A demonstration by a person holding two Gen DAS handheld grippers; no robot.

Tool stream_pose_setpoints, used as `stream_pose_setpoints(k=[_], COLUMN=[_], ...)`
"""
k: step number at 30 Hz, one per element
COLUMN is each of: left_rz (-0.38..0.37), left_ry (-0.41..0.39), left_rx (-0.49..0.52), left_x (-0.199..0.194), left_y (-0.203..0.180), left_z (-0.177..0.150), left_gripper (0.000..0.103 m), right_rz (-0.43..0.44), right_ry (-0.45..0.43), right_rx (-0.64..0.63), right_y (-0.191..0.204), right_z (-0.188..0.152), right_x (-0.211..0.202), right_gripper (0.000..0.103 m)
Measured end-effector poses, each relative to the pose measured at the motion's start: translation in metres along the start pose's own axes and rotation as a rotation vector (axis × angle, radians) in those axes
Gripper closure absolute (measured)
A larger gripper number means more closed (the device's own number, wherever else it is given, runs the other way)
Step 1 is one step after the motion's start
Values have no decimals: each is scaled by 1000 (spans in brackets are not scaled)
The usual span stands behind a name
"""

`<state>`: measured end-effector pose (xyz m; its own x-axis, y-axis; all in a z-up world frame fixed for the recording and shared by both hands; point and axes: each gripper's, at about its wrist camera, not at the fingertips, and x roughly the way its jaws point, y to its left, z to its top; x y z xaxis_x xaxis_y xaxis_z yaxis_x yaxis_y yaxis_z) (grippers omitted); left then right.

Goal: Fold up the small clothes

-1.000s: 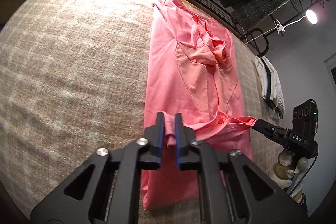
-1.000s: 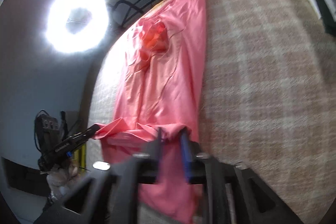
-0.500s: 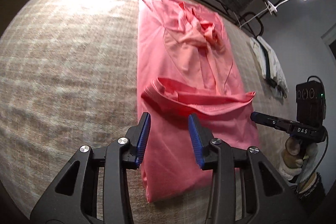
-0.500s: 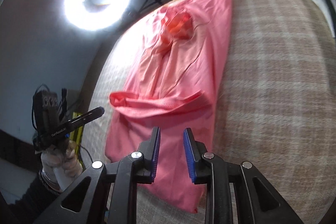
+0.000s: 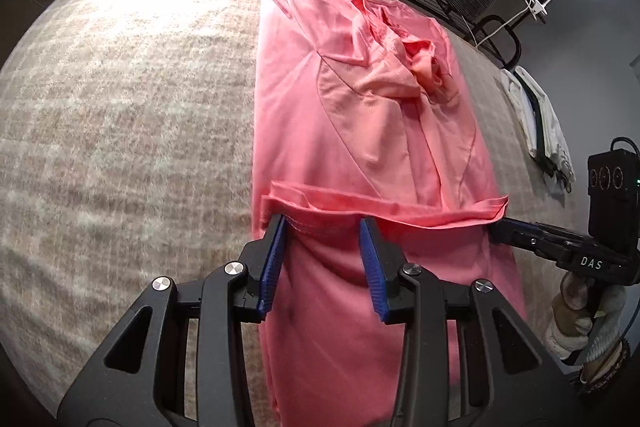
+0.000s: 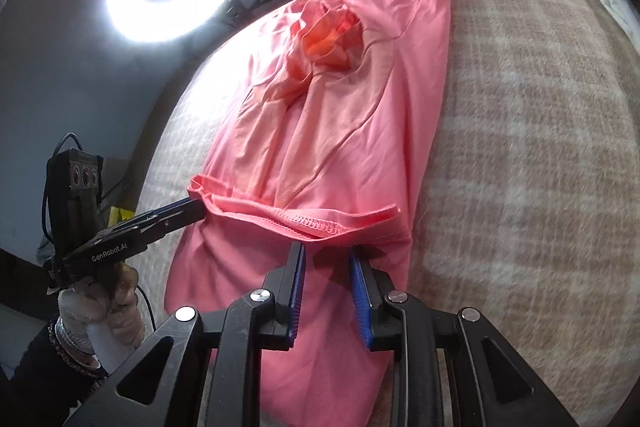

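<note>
The left gripper (image 5: 322, 227) stands with its blue pads parted and nothing pinched; its jaws have just been opening, and the pink hem (image 5: 384, 205) lies free just ahead of the tips, with pink cloth showing below between the fingers but not pressed. The right gripper (image 6: 325, 254) is likewise apart, narrower than the left, its jaws having just been closing a little, with no cloth caught; the hem's stitched edge lies just beyond its tips. By my reading, both have let go of the bottom edge after carrying it up over the body, so the first lengthwise fold is laid and released. The pink shirt (image 5: 360, 115) lies as a long narrow strip on the plaid blanket (image 5: 120, 107), running from the near edge toward the far edge, closer to the far right corner in the left wrist view. Its sides look already turned in, the collar area bunched and rumpled near the far end. The folded-up flap reaches only partway; I judge at least one more fold toward the collar remains, plus smoothing of the crumpled neck. The fabric looks thin, soft and limp.
</note>
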<state>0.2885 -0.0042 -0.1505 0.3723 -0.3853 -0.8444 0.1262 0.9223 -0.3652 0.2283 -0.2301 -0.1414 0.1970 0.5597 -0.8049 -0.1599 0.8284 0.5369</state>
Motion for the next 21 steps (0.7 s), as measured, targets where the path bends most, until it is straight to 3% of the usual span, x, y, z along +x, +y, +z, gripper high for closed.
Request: stream_pose_setpoints(k=[5, 16, 21], left_rz=[2, -12, -28], left_ry=[-17, -119, -161], left_rx=[-19, -45, -61], left_x=[-1, -16, -18], left_y=[10, 30, 39], left_z=[15, 61, 86], left_gripper=[65, 65, 65], right_rz=[-17, -72, -127], right_ry=[-4, -88, -155], right_rx=[26, 7, -11], right_y=[-9, -18, -29], right_z=[11, 42, 66], right_x=[-9, -39, -45], right_gripper=[79, 58, 55])
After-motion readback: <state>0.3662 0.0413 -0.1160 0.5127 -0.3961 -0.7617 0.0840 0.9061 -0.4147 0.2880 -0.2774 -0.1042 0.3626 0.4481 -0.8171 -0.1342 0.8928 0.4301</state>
